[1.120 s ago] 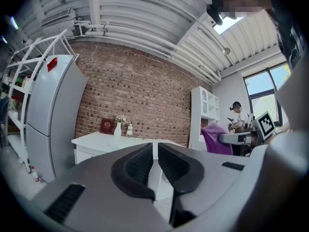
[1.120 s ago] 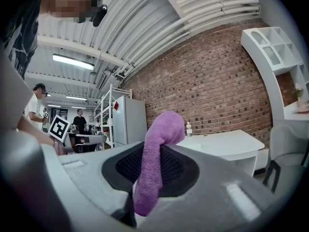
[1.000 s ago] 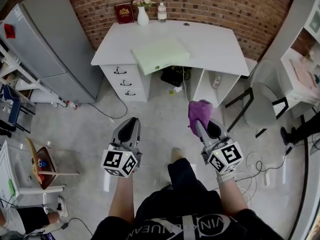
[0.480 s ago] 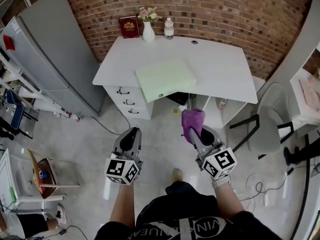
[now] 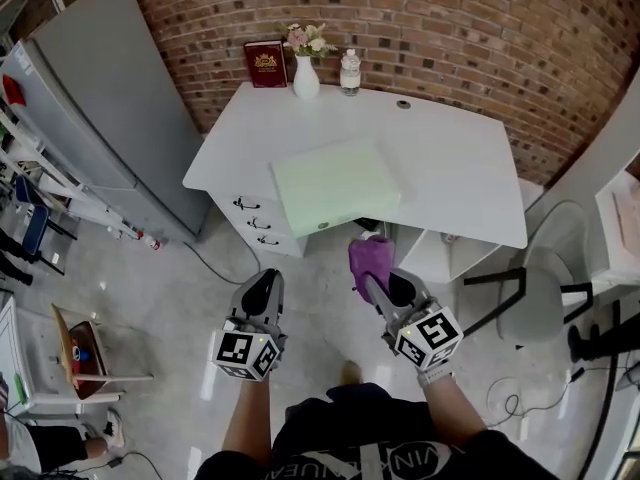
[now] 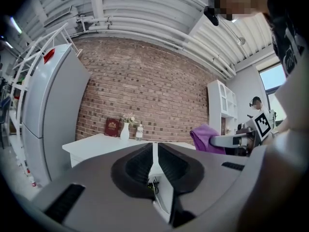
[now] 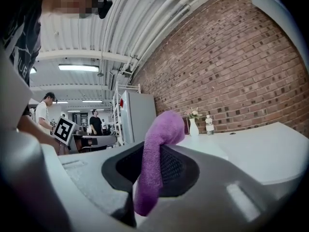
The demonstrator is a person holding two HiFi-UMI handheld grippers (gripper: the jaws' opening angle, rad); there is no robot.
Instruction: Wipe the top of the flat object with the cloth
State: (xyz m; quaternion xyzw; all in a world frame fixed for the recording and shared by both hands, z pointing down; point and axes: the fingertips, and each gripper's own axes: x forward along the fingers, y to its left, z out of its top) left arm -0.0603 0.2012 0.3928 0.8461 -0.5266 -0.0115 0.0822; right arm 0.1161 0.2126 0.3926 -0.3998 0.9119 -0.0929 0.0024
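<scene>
A pale green flat object (image 5: 333, 182) lies on the white desk (image 5: 460, 158), overhanging its front edge. My right gripper (image 5: 371, 276) is shut on a purple cloth (image 5: 367, 259), which bunches up above the jaws (image 7: 158, 151); it hovers over the floor just short of the desk front, below the green object. My left gripper (image 5: 258, 290) is shut with nothing between its jaws, out over the floor to the left of the right one. In the left gripper view the left gripper (image 6: 153, 154) points at the desk and the cloth (image 6: 206, 137) shows at the right.
A red book (image 5: 265, 64), a white vase with flowers (image 5: 306, 73) and a small bottle (image 5: 349, 71) stand at the desk's back edge by the brick wall. A grey cabinet (image 5: 110, 98) is on the left, a chair (image 5: 535, 298) on the right. Cables lie on the floor.
The person has walked toward the desk: it and the green object have come nearer in the head view. Both grippers stay in the same hold, the right one still gripping the cloth.
</scene>
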